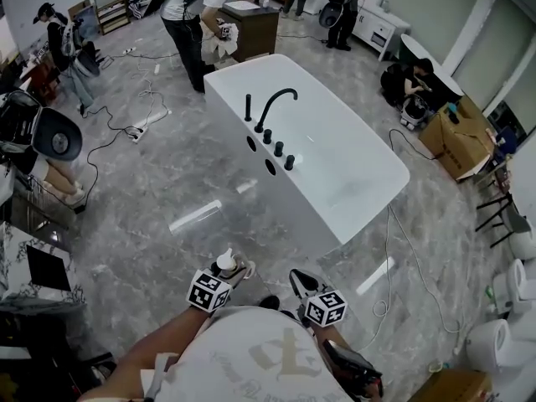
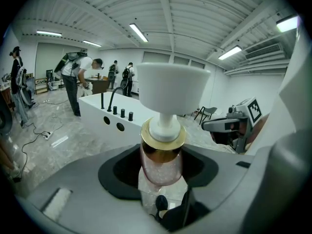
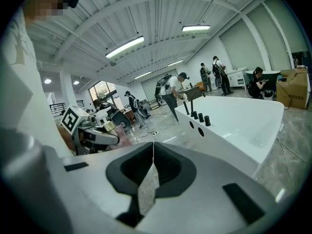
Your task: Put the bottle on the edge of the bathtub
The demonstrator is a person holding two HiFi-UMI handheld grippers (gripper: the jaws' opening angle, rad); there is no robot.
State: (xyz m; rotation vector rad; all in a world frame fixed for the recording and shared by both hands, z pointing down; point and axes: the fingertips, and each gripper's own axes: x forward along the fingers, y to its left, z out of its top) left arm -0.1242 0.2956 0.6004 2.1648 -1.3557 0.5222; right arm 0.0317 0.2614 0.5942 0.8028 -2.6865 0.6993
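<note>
A grey marbled floor [image 1: 167, 174] lies between the person and the white bathtub [image 1: 237, 99], which is well apart ahead. The left gripper [image 2: 161, 177] clasps a pump bottle [image 2: 162, 155] upright, and the right gripper [image 3: 148, 172] is clenched on nothing. The carry should keep the bottle vertical and aim for the deck beside the black faucet [image 1: 266, 111], probably the widest ledge.

Pump bottle [image 2: 161, 162] upright, gripped; white bathtub [image 1: 251, 64] well apart.
</note>
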